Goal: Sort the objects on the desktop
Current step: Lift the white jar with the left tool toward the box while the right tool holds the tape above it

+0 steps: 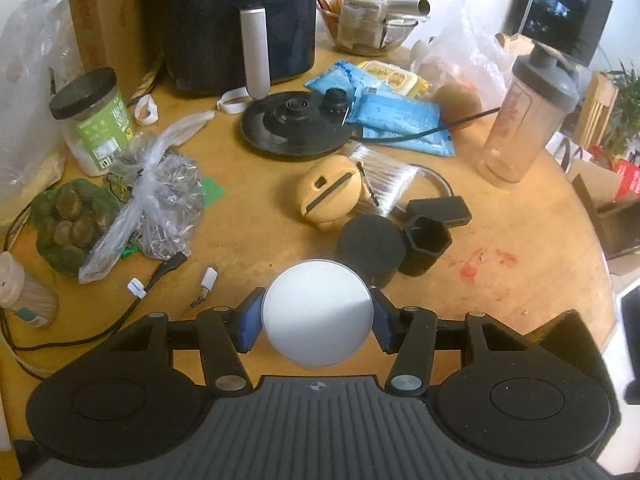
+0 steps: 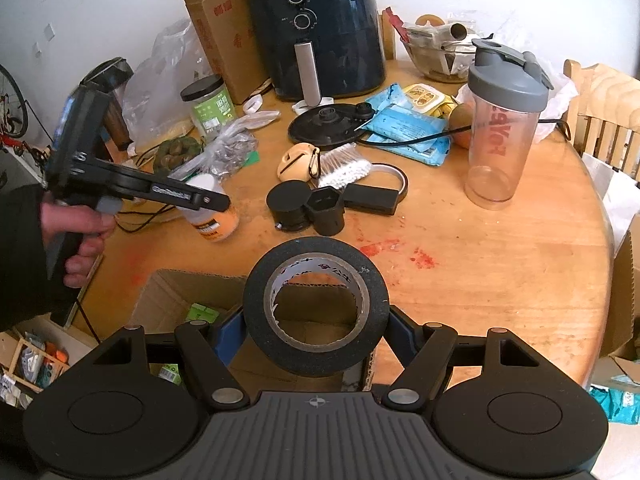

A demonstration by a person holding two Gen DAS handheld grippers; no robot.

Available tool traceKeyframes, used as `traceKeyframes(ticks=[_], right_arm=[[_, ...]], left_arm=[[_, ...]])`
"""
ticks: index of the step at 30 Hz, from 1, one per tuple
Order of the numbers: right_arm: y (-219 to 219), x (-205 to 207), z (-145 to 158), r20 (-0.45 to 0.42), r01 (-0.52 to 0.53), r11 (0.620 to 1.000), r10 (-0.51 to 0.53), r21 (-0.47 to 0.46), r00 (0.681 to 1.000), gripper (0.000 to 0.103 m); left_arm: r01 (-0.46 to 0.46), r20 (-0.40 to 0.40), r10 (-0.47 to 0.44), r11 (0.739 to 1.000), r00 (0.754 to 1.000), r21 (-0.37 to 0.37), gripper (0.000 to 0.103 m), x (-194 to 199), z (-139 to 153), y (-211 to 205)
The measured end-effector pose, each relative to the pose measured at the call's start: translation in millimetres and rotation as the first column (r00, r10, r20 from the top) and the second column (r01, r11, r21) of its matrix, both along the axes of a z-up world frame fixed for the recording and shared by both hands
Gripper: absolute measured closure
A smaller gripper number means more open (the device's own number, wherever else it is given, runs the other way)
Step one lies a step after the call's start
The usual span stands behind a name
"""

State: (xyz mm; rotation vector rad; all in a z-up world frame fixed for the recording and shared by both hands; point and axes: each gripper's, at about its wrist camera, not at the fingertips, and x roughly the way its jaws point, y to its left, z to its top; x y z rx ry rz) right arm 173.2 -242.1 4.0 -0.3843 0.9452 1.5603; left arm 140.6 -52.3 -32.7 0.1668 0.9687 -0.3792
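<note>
Red "YoPRO"-like lettering on shaker bottle

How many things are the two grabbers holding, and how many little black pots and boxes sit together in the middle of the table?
Held things: 2, the white-capped bottle and the black tape roll
Round black pot: 1
Six-sided black cup: 1
Flat black box: 1
Total: 5

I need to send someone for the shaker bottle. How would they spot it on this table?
Start at the dark air fryer by the wall and look right. The shaker bottle stands alone and upright: tall, clear, empty, with a grey flip lid.
</note>
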Motion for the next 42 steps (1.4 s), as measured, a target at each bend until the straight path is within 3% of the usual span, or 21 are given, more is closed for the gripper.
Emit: traceKeyframes(ticks=[13,22,31,42], right_arm=[[13.1,5.7,-4.3,0.007,-0.069,0.998,0.069,-0.009,0.998,0.028],[20.3,1.4,-6.9,0.018,-0.144,0.989,0.145,-0.016,0.989,0.028],[17.7,-1.7,-11.6,0.021,-0.186,0.982,0.187,-0.036,0.982,0.028],[8.7,-9.2,-15.1,0.089,-0.245,0.968,0.249,-0.055,0.965,0.028]], left_arm=[[-0.017,0.072,0.023,0.996,0.997,-0.086,0.05,-40.8,60.0,9.7],[-0.023,0.074,0.032,0.993,0.997,-0.112,0.05,-73.9,78.2,4.4],[0.035,0.033,-0.032,0.994,0.999,-0.101,0.05,-99.4,59.1,-13.5],[0.128,-0.002,-0.128,0.992,0.992,-0.01,0.05,-117.8,9.7,-38.9]])
